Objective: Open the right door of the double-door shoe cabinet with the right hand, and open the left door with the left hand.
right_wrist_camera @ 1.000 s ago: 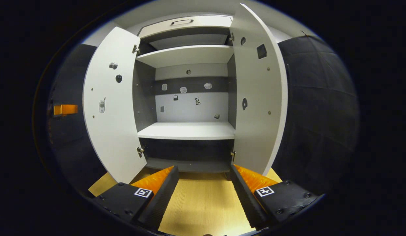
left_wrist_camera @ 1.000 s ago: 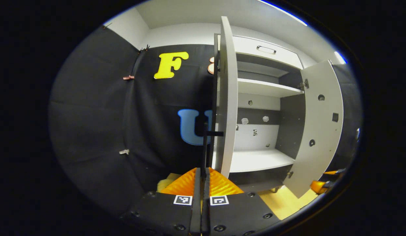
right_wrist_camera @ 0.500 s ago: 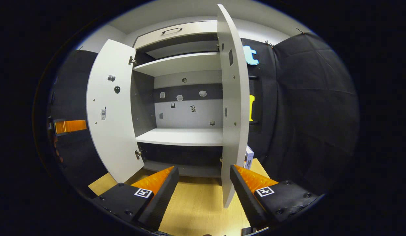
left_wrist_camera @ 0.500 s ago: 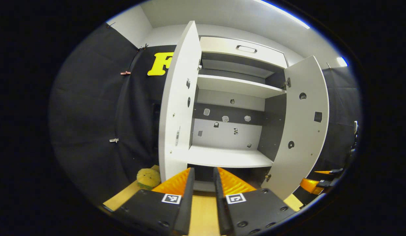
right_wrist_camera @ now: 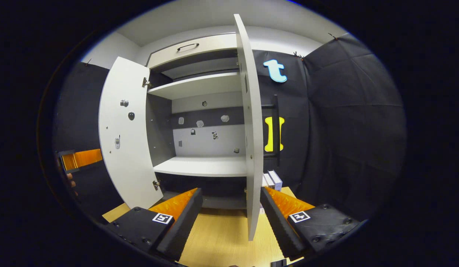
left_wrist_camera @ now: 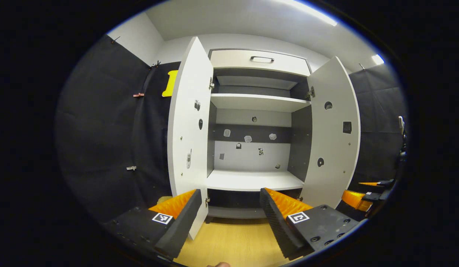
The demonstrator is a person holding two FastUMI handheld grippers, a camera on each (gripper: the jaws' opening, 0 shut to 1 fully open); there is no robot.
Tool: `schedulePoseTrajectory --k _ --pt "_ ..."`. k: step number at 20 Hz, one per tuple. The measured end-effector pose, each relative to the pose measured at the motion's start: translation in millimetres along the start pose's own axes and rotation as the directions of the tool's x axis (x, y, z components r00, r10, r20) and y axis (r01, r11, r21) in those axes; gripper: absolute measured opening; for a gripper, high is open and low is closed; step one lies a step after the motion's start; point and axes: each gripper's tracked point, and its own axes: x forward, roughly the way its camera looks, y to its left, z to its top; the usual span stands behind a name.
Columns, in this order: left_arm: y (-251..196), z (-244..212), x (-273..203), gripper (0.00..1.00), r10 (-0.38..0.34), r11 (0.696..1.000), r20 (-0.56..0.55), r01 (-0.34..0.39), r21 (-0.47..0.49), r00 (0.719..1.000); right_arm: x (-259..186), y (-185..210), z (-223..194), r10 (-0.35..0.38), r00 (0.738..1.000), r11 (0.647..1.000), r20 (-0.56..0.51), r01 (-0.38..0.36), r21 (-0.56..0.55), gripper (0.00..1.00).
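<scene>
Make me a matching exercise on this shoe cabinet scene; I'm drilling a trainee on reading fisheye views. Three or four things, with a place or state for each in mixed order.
Things:
1. left door
2. drawer
3. left tool
4. white boxes

Places or states:
A. shut, at the cabinet's top
B. on the floor behind the right door
C. swung open, hinged at the cabinet's left side
D. open, holding nothing

Pairs: 1-C, 2-A, 3-D, 4-B

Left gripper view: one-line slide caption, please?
Open left gripper faces the white double-door shoe cabinet, left door and right door both swung open, shelves bare.
</scene>
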Motion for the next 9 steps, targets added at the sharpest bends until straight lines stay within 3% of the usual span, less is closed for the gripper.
schedulePoseTrajectory --k 9 --pt "19 -6 -22 0.97 -0.082 0.997 0.036 0.082 -0.002 0.996 -34 36 -6 -0.045 0.998 0.999 0.038 0.046 -0.017 0.96"
